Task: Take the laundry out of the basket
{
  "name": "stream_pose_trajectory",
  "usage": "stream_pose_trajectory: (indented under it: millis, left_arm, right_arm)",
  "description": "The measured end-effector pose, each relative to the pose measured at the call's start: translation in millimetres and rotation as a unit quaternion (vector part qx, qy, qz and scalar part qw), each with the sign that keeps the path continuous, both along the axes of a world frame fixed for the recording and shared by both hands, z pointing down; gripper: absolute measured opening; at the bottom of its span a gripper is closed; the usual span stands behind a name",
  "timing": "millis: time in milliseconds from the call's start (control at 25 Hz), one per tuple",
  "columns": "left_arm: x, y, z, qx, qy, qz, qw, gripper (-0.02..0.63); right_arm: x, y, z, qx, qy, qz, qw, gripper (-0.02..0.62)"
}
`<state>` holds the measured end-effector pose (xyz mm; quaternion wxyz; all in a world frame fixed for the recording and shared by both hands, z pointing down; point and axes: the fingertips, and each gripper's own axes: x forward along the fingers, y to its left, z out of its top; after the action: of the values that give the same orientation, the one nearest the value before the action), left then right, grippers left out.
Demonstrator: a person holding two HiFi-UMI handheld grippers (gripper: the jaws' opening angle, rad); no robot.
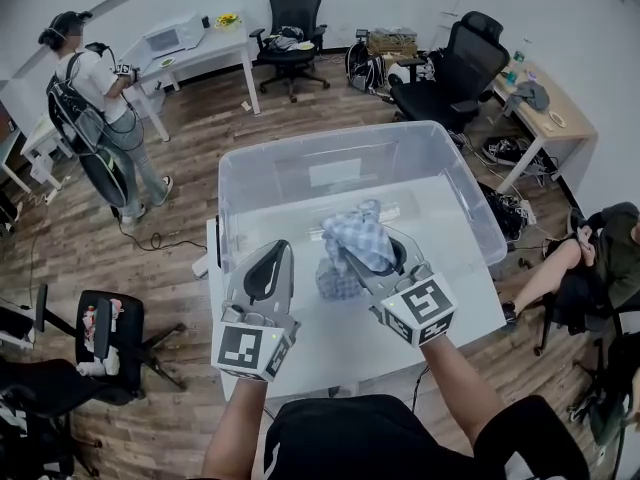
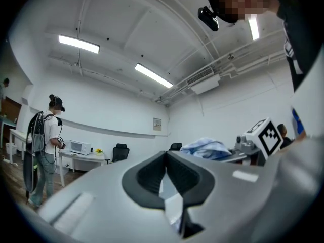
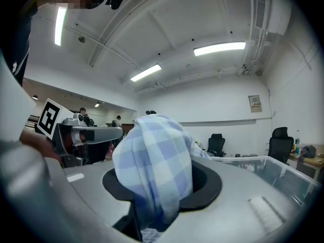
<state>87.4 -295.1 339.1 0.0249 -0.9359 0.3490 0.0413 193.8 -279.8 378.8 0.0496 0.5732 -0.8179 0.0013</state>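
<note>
A clear plastic basket (image 1: 262, 182) stands on a white table (image 1: 340, 353) right in front of me. My right gripper (image 1: 373, 257) is raised over it and is shut on a blue-and-white checked cloth (image 1: 360, 234). The cloth bulges above the jaws and its lower part hangs down into the basket. In the right gripper view the checked cloth (image 3: 154, 161) fills the gap of the right gripper (image 3: 161, 189). My left gripper (image 1: 277, 250) is held up beside it, shut, with nothing in it. From the left gripper (image 2: 169, 161), the cloth (image 2: 205, 148) shows to the right.
A person with a backpack (image 1: 95, 108) stands at the far left by a white desk (image 1: 190, 48). Black office chairs (image 1: 292, 28) (image 1: 455, 68) stand behind the basket. A wooden desk (image 1: 540, 108) and a seated person (image 1: 590, 258) are at the right. A black stool (image 1: 105, 333) stands at the left.
</note>
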Motion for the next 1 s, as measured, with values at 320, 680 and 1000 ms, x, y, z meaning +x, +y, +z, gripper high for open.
stream_pose_trajectory:
  millis: [320, 680, 1000]
  left_arm:
    - [6.3, 19.5, -5.6, 0.005, -0.003, -0.003, 1.0, 0.008]
    - [13.4, 47.0, 7.0, -0.002, -0.014, -0.005, 0.9999, 0.008]
    - [8.5, 60.5, 8.5, -0.002, -0.016, -0.014, 0.9998, 0.008]
  right_arm:
    - [2.1, 17.3, -4.1, 0.002, -0.013, -0.005, 1.0, 0.183]
    - [8.1, 33.4, 3.0, 0.001, -0.023, -0.01, 1.0, 0.183]
    - [5.1, 43.8, 4.4, 0.002, -0.029, -0.016, 0.999, 0.184]
